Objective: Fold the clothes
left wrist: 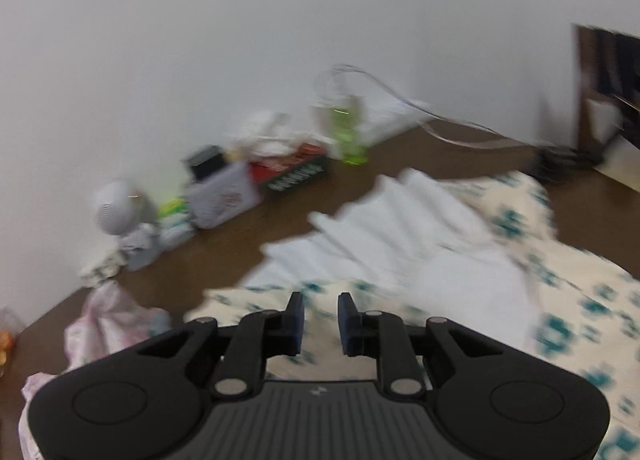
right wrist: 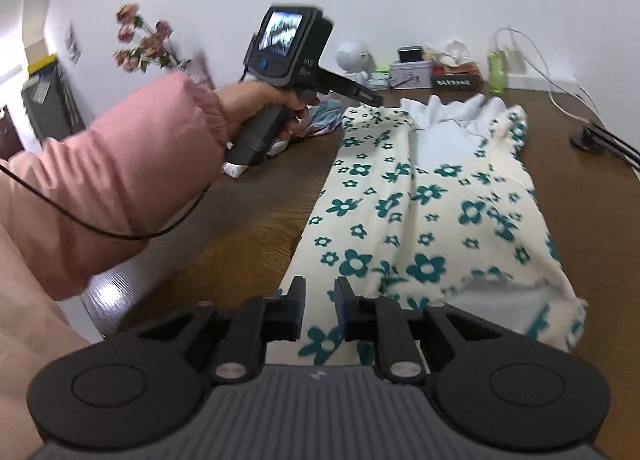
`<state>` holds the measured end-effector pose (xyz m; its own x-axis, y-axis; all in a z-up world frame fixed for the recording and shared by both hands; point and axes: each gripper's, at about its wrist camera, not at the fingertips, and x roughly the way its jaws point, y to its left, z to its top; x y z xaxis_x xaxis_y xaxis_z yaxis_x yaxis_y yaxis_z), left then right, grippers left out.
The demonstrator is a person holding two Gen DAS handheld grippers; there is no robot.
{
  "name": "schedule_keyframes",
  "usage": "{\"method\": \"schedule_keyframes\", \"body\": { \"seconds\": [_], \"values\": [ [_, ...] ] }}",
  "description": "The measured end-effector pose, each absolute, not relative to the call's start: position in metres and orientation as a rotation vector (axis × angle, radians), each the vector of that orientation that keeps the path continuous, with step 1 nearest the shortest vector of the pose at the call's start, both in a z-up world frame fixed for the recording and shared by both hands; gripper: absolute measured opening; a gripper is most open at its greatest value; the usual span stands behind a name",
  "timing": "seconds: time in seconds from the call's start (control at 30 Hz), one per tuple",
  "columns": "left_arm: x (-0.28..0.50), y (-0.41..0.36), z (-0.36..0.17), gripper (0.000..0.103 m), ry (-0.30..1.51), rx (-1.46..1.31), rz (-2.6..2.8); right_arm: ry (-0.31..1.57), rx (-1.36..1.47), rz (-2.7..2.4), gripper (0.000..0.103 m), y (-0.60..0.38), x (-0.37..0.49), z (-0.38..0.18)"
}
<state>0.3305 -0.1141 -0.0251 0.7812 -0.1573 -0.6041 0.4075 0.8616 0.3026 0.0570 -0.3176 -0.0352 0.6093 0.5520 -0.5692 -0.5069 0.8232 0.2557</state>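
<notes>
A cream garment with teal flowers (right wrist: 432,212) lies flat along the brown table, its white ruffled collar (right wrist: 452,108) at the far end. My right gripper (right wrist: 319,308) is open, with its jaws above the garment's near hem. My left gripper (right wrist: 370,100), held in a hand with a pink sleeve, hovers at the garment's far left corner. In the blurred left wrist view the left gripper (left wrist: 321,320) is open, just above the flowered cloth (left wrist: 560,300), with the white ruffle (left wrist: 400,244) ahead of it.
A pink-white crumpled cloth (left wrist: 108,324) lies to the left. Along the wall stand a white round gadget (right wrist: 352,54), boxes (right wrist: 412,72), a green bottle (right wrist: 497,74) and a white cable (right wrist: 560,72). A black stand (right wrist: 592,138) sits at right. Artificial flowers (right wrist: 140,44) stand at far left.
</notes>
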Motion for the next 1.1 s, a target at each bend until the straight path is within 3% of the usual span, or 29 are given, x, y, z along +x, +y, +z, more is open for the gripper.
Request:
{"method": "schedule_keyframes", "body": {
  "seconds": [0.13,0.2,0.4,0.5,0.6,1.03,1.1],
  "values": [
    [0.317,-0.134,-0.041,0.018,0.641,0.525,-0.349,0.74,-0.019,0.5,0.015,-0.313,0.069,-0.053],
    [0.321,-0.136,-0.054,0.014,0.668,0.517,-0.333,0.737,0.004,0.493,0.015,-0.318,0.065,-0.057],
    [0.326,-0.129,-0.053,0.016,0.651,0.462,-0.319,0.709,0.089,0.49,0.015,-0.331,0.053,-0.061],
    [0.32,-0.116,-0.042,0.026,0.621,0.414,-0.325,0.697,0.128,0.496,0.019,-0.336,0.047,-0.051],
    [0.318,-0.095,-0.03,0.031,0.607,0.374,-0.289,0.654,0.11,0.503,0.032,-0.338,0.032,-0.038],
    [0.362,-0.069,-0.051,0.023,0.674,0.338,-0.143,0.679,0.12,0.515,0.032,-0.338,0.016,-0.038],
    [0.361,-0.073,-0.048,0.026,0.672,0.358,-0.137,0.674,0.143,0.511,0.032,-0.341,0.015,-0.036]
  ]
}}
